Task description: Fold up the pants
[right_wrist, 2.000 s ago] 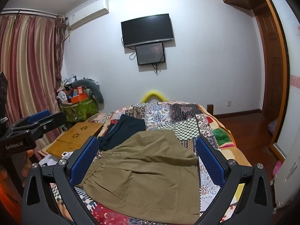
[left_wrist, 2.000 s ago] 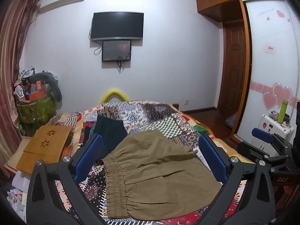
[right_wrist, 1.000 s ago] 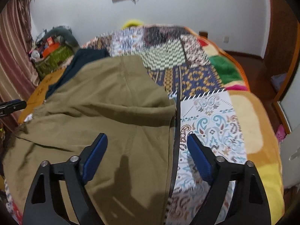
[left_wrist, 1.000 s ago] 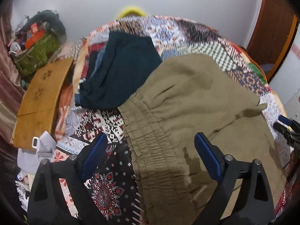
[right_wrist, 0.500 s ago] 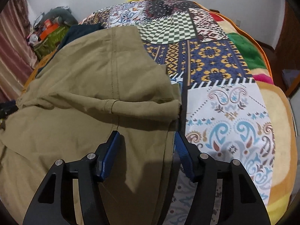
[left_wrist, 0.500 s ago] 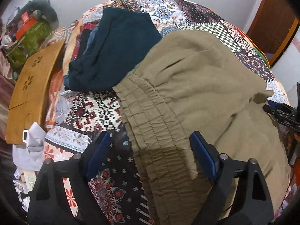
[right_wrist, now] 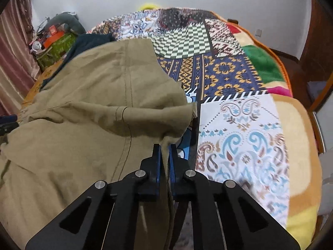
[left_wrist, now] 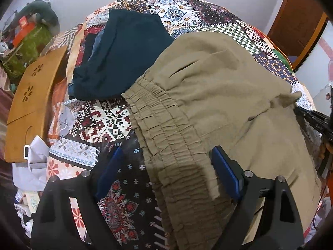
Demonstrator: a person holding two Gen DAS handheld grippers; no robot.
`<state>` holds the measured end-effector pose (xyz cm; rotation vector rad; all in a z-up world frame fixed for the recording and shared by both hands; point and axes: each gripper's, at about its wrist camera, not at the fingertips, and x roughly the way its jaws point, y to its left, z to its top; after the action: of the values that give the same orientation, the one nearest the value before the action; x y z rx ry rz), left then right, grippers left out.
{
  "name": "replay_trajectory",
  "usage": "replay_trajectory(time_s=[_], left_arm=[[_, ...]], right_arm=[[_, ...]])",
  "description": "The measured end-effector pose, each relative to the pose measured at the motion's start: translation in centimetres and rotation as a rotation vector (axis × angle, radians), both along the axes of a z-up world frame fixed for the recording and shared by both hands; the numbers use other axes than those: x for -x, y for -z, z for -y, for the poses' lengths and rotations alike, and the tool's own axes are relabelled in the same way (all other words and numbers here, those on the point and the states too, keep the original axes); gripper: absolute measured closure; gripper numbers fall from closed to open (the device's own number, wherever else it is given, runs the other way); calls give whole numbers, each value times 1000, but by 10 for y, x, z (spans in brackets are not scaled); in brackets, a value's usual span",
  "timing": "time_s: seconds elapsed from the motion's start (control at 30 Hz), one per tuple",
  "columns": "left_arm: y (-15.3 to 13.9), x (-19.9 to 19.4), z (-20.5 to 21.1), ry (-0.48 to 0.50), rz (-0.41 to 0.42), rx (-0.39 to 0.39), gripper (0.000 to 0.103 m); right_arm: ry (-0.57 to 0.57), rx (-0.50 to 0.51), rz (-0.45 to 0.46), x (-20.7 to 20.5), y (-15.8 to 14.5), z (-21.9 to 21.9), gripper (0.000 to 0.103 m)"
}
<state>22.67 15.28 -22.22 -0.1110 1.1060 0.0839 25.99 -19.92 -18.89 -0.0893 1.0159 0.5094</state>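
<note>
pants (right_wrist: 87,108) on quilt (right_wrist: 239,125) | right gripper (right_wrist: 164,152) just closed, pinching hem | left gripper (left_wrist: 166,166) wide over waistband

Patchwork bed quilt (right_wrist: 233,75) carries olive pants (left_wrist: 218,95), dark garment (left_wrist: 127,56).

Both views are fisheye, each set just behind its own claw and looking steeply down along the fingers at the bed (left_wrist: 108,116).

The left wrist view sits close above the near left part of the bed, over the gathered waistband of the pants (left_wrist: 208,95); the left claw (left_wrist: 166,173) frames the bottom edge. It faces toward the far wall, with a wooden board (left_wrist: 33,95) at left and a door at upper right.

The right wrist view hangs close over the pants' (right_wrist: 93,108) right edge, the right claw (right_wrist: 165,156) low in the middle, facing the same wall.

Both share the pants, the quilt (right_wrist: 239,135) and the dark garment (left_wrist: 124,58). Each catches the other claw at its side edge.
</note>
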Motion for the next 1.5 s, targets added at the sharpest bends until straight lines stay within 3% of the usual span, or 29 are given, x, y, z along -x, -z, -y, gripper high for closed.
replay_trajectory(time_s=[0.23, 0.47, 0.63, 0.93, 1.07, 1.2, 1.37, 1.5], left_arm=[[5, 2, -3, 25, -7, -11, 14], [14, 5, -8, -14, 13, -17, 11], [14, 6, -10, -17, 24, -7, 10], [-18, 9, -4, -11, 75, -68, 11], [-33, 1, -15, -29, 97, -15, 11], [-29, -15, -21, -35, 68, -6, 11], [-8, -33, -21, -28, 2, 20, 11], [5, -40, -18, -13, -27, 22, 11]], right_arm=[[8, -36, 16, 23, -12, 12, 97], [32, -5, -24, 21, 10, 4, 97], [40, 5, -29, 22, 8, 2, 96], [7, 0, 31, 32, -24, 5, 88], [3, -32, 97, 29, -45, 3, 73], [10, -58, 141, 17, -54, -1, 57], [22, -51, 125, -7, -44, -8, 53], [24, -45, 54, -28, -22, -11, 53]])
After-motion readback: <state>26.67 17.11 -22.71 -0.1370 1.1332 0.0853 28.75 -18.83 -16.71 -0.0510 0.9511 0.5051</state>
